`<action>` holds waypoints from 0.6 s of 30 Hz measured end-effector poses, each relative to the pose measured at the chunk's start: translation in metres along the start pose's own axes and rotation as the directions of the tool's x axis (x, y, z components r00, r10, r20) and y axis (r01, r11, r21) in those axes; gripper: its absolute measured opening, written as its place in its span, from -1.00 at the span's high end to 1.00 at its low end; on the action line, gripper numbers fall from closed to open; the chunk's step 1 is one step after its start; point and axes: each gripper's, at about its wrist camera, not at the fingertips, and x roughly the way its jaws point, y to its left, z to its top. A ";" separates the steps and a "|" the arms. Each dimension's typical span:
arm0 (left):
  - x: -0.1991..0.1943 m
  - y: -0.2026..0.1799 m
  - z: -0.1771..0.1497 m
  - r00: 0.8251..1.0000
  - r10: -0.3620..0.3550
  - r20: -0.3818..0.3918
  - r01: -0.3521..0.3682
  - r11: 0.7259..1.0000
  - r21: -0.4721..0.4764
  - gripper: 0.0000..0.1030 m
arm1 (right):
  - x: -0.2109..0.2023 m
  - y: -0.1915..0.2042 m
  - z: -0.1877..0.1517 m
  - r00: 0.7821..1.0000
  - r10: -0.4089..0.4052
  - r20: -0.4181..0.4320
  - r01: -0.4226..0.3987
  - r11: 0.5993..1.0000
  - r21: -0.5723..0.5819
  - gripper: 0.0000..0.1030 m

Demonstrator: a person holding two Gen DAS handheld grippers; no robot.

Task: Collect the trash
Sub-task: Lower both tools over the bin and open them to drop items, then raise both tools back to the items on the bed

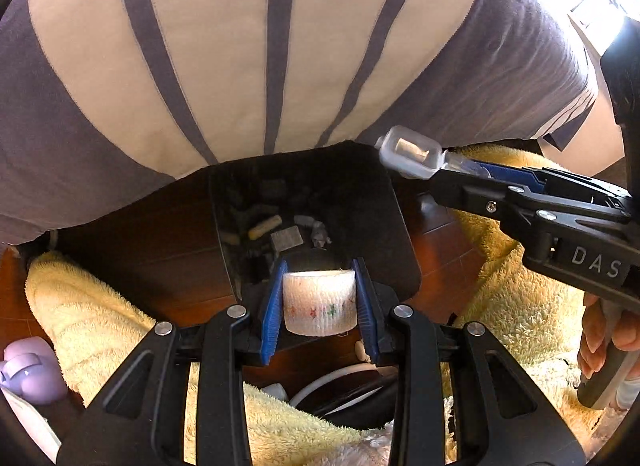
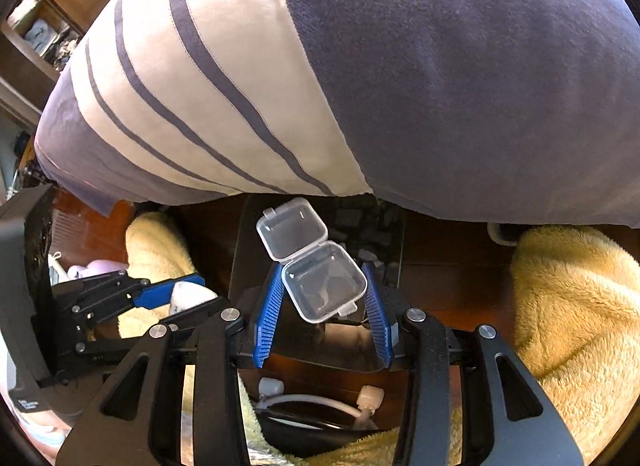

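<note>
Dark wooden floor [image 1: 160,250] showed between yellow fleece-clad legs [image 1: 532,306], and a person's striped grey-and-cream shirt [image 1: 248,49] filled the upper part of both views. Below the shirt stood a black bin [image 1: 376,201], with scraps [image 1: 280,231] lying at its bottom. A lilac toy [image 1: 28,370] sat by the left leg, and white cables [image 2: 320,402] lay on the floor near the bin.

Above the bin's mouth, the left claw [image 1: 320,298] was closed on a white tape roll [image 1: 320,302], its blue pads [image 1: 272,314] pressing both sides. Beside it, also over the bin, the right claw [image 2: 324,298] gripped a clear plastic case [image 2: 324,290] by its base, the hinged lid [image 2: 290,227] flipped open.
</note>
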 end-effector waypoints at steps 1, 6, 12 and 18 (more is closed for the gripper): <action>-0.001 0.000 0.000 1.000 0.002 0.002 -0.002 1.000 -0.003 0.31 | -0.001 0.000 0.000 1.000 0.004 0.001 -0.004 1.000 0.001 0.14; -0.015 0.003 0.001 0.999 0.029 0.031 -0.029 0.999 -0.017 -0.07 | -0.008 -0.006 0.001 1.000 0.000 0.031 -0.001 0.999 0.032 -0.18; -0.058 0.012 0.010 0.989 0.072 0.128 -0.069 0.997 -0.030 -0.50 | -0.056 -0.025 0.013 0.986 -0.037 0.160 0.025 0.997 0.075 -0.54; -0.130 0.015 0.035 0.947 0.127 0.294 -0.127 0.992 -0.022 -0.85 | -0.121 -0.028 0.032 0.938 -0.056 0.343 0.031 0.997 0.077 -0.91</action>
